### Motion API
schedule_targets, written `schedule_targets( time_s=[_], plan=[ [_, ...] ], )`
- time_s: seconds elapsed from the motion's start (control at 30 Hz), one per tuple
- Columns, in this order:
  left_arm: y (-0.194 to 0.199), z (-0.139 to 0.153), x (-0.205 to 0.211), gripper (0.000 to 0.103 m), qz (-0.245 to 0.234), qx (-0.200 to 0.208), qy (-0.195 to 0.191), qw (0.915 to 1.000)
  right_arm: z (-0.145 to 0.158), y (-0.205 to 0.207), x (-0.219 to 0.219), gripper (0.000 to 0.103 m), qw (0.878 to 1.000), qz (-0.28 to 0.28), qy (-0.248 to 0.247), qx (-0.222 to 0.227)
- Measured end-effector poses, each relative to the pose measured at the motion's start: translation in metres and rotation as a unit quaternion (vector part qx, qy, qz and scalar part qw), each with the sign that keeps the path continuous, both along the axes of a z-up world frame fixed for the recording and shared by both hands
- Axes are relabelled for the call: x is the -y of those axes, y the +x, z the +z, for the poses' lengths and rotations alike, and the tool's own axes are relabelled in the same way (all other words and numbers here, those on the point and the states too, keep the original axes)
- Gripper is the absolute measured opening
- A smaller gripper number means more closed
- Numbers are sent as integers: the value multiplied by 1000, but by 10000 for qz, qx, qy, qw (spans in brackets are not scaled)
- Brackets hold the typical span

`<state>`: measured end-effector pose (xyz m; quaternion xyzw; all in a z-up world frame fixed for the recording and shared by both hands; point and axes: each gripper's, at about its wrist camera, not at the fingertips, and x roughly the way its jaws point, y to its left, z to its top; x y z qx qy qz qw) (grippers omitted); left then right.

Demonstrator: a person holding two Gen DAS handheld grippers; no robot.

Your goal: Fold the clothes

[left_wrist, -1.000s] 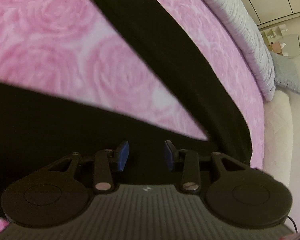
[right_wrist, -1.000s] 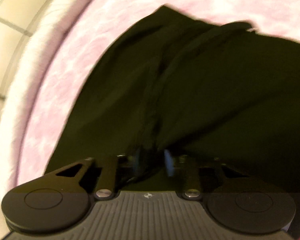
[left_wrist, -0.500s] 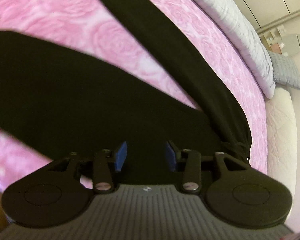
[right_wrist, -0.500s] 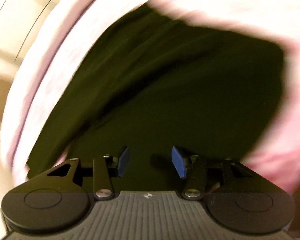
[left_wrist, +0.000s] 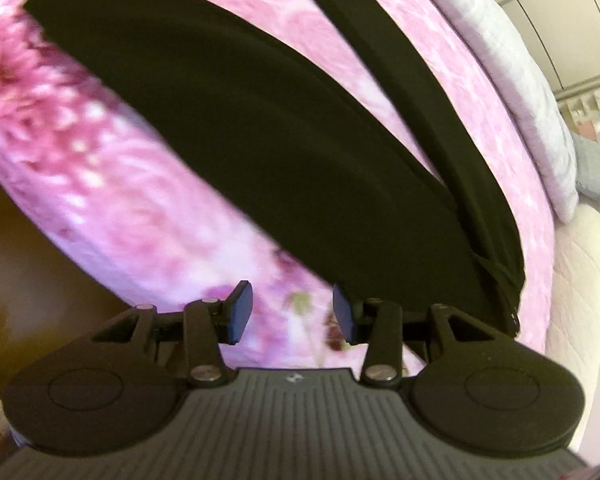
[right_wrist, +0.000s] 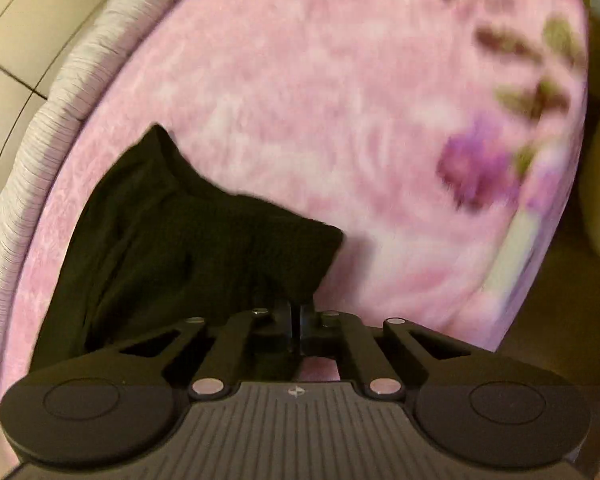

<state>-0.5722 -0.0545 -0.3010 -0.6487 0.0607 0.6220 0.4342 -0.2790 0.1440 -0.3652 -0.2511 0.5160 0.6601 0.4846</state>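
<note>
A black garment [left_wrist: 300, 152] lies spread over a pink rose-print blanket [left_wrist: 140, 200], with one long band running off to the upper right. My left gripper [left_wrist: 292, 312] is open above the blanket near the bed's edge. Nothing is between its blue pads [left_wrist: 238, 312], and the garment's near edge lies just past the right pad. In the right wrist view a bunched end of the black garment [right_wrist: 180, 248] lies on the blanket [right_wrist: 340, 100]. My right gripper [right_wrist: 295, 320] is shut, and the garment's lower corner runs down into its fingertips.
A grey quilted cover [left_wrist: 520, 92] and a grey pillow [left_wrist: 596, 176] lie at the far side of the bed, with a bare white mattress [left_wrist: 572, 280] to the right. Dark floor [left_wrist: 20, 260] shows past the blanket's left edge. Panelled wardrobe doors [right_wrist: 20, 20] stand behind.
My left gripper has drawn back off the garment to the blanket's edge, staying open. My right gripper, open half a second ago, has shut at the garment's corner and its view has swung.
</note>
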Motion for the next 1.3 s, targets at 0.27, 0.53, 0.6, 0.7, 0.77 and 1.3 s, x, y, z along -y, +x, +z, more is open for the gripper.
schedule_targets(
  time_s=[0.27, 0.53, 0.6, 0.7, 0.77, 1.3],
  plan=[
    [-76, -14, 32, 42, 1426, 110, 210, 9895, -12, -8, -22, 44, 9993, 6, -345, 119],
    [-149, -35, 29, 38, 2496, 1, 540, 9668, -18, -8, -13, 43, 9982, -389, -450, 83],
    [-162, -41, 20, 25, 2471, -24, 482, 9678, -18, -13, -15, 28, 9983, -360, -424, 198],
    [-172, -35, -1, 0, 2019, -287, 396, 9782, -9, -19, -16, 3, 9985, -288, -397, 252],
    [-178, -12, -18, 0, 1555, -602, 590, 9842, 8, -23, -16, 3, 9989, -328, -206, 246],
    [-160, -30, -60, 4, -277, -1726, -628, 9826, 20, -28, -5, 36, 9840, 210, -1109, 1381]
  ],
)
